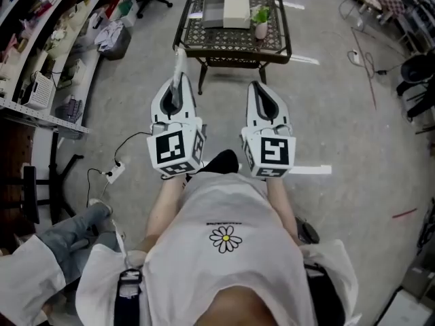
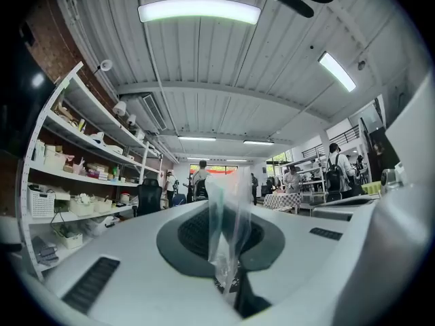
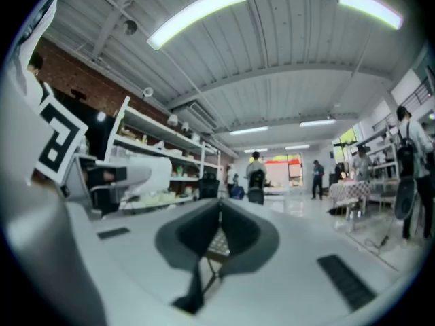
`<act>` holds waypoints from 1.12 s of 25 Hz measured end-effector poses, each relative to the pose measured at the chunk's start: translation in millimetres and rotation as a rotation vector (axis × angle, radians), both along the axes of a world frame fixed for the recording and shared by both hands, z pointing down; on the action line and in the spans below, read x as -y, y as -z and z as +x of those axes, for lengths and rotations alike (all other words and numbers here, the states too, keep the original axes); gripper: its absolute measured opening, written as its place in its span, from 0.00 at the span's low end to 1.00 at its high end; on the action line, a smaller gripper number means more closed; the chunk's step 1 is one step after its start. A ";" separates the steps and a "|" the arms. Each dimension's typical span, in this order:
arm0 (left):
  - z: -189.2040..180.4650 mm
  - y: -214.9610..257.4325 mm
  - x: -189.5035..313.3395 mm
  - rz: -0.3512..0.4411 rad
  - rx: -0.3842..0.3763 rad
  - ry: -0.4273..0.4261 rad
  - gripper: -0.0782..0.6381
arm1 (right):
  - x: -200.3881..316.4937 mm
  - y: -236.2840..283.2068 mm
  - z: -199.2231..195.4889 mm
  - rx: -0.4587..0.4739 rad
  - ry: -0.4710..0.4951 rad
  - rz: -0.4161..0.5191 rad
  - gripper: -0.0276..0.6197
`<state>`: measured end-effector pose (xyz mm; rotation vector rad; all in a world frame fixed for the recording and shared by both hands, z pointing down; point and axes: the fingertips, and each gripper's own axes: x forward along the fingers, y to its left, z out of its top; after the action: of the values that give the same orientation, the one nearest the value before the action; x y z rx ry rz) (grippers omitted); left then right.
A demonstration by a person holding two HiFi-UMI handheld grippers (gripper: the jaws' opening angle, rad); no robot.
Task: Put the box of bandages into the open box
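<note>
A potted plant (image 1: 261,19) stands on the metal table (image 1: 231,43).

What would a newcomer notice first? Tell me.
The left gripper and right gripper, each with a black-and-white marker cube, sit side by side mid-frame, both shut. The left pinches a clear plastic strip pointing forward. Ahead stands a dark lattice table with a white box and a small plant.

- The left gripper (image 1: 177,90) is held in front of the chest and points forward. Its jaws are closed, pinching a strip of clear plastic (image 2: 228,229).
- The right gripper (image 1: 259,90) sits level beside it, near but apart, its jaws pressed together with nothing between them.
- Both bare forearms (image 1: 162,212) reach forward from the torso.
</note>
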<state>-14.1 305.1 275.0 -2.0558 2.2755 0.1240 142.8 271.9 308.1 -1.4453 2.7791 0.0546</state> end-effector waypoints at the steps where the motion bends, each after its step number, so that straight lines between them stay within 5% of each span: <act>1: -0.4 0.5 0.8 0.005 0.002 0.004 0.16 | 0.8 4.9 1.6 -0.001 0.002 0.017 0.09; 15: -25.1 5.4 89.3 0.068 -0.045 -0.004 0.16 | 67.8 35.1 -10.6 0.039 0.001 0.105 0.09; 28: -72.9 -17.4 216.8 0.051 -0.052 -0.016 0.16 | 181.6 4.4 -70.8 0.045 -0.022 0.049 0.09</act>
<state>-87.0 88.3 292.3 -2.0697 2.2603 0.2368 72.0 90.3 303.7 -1.4474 2.7069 0.0887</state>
